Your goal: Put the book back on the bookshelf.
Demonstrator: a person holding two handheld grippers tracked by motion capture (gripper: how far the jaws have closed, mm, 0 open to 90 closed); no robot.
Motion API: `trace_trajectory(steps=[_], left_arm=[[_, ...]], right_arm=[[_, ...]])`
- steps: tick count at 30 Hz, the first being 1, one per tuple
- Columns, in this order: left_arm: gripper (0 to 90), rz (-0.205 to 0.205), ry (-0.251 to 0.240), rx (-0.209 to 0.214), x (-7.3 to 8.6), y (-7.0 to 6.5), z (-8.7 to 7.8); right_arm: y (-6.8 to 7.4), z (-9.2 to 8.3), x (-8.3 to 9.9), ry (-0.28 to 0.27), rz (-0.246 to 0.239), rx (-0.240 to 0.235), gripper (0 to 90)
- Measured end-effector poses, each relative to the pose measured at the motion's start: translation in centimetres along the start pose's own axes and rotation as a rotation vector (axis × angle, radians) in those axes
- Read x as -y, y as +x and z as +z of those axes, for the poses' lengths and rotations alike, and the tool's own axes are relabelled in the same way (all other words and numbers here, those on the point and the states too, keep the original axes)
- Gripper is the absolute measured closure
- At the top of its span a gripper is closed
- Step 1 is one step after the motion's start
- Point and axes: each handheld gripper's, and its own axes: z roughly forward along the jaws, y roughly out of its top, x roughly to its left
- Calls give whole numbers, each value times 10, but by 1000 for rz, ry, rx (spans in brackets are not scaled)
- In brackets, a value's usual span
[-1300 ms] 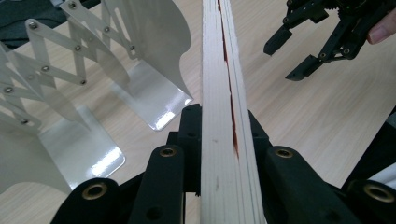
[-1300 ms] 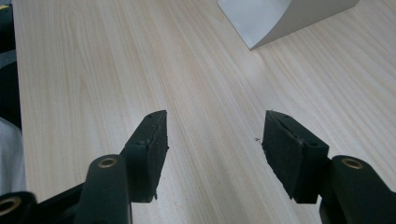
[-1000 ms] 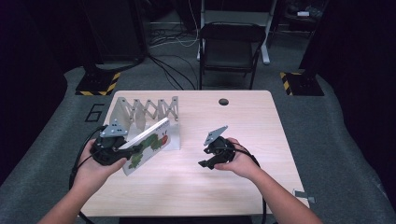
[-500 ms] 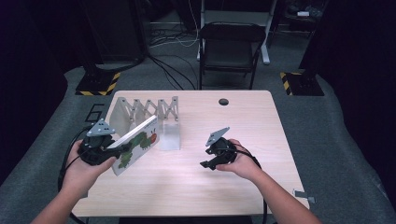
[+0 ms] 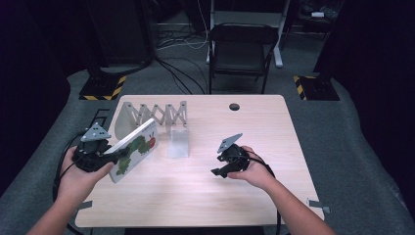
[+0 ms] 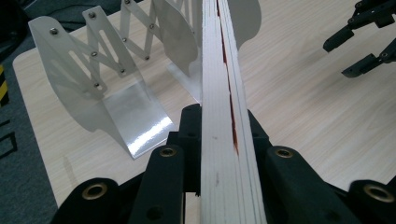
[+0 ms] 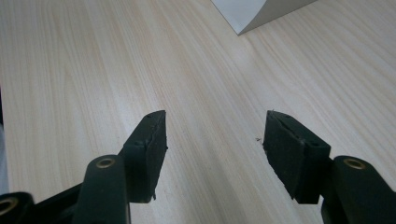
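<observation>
Table [image 5: 195, 196]: rectangular top in pale wood-grain laminate, matt, with rounded corners and a small round dark grommet hole [image 5: 234, 106] near the far edge.

Expanding book rack [image 5: 154, 117]: thin sheet metal, silvery and glossy, standing on the far left part of the table. Rounded upright plates were linked by a riveted scissor lattice; a flat foot plate [image 5: 178, 144] lay on the wood and reflected light.

Board book [image 5: 133, 149]: thick, stiff white pages stacked square, cover printed with a green caterpillar and a red patch. It was held tilted above the table's left edge, just in front of the rack, near corner low. In the left gripper view its page edges [image 6: 224, 93] ran straight away from the camera, plain white card with a red sliver showing between leaves.

Left gripper [image 5: 105, 157]: black moulded plastic, grey three-cornered plate on top, jaws clamped on the book's near edge, one to each cover.

Right gripper [image 5: 218, 171]: same build, resting low over bare table right of centre, well apart from book and rack. Jaws stood apart with nothing between them; pads [image 7: 152, 135] were black, blocky, slightly rough-edged.
</observation>
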Motion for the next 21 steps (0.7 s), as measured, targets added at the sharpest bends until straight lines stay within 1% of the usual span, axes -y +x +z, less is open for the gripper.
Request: trace_trajectory(steps=[3, 4, 5, 8, 9, 10, 11, 12, 13, 14, 17, 19, 20, 21], left_arm=[[759, -5, -2, -9, 0, 3, -1], [759, -13, -7, -15, 1, 4, -1], [759, -18, -4, -15, 1, 5, -2], [759, -22, -3, -23, 1, 9, -3], [759, -26, -6, -27, 1, 10, -3], [759, -28, -2, -31, 0, 12, -4], [759, -28, -8, -41, 0, 13, -4], [759, -33, -5, -39, -1, 15, -5], [759, -36, -8, -44, -1, 16, -6], [759, -45, -15, -50, -2, 18, -6], [759, -56, -16, -60, -4, 22, -7], [759, -71, -19, -64, -4, 25, -7], [759, -71, -18, -67, -4, 26, -6], [759, -80, -19, -70, -4, 27, -6]], right_arm=[[1, 1, 2, 2, 9, 3, 394], [0, 1, 3, -1, 8, 0, 394], [0, 1, 3, 6, 4, 1, 394], [0, 0, 6, 8, 11, 7, 394], [-1, -1, 6, 3, 12, 3, 394], [-1, -1, 7, 4, 23, 4, 394], [-2, -1, 7, -3, 13, 9, 394], [-1, -2, 7, 2, 27, 7, 394], [-1, -3, 7, -4, 21, 15, 394], [-2, -3, 7, -6, 15, 12, 394], [-2, -4, 8, -11, 19, 16, 394], [-1, -3, 8, -15, 34, 20, 394], [-2, -3, 8, -15, 28, 20, 394], [-3, -2, 8, -14, 28, 17, 394]])
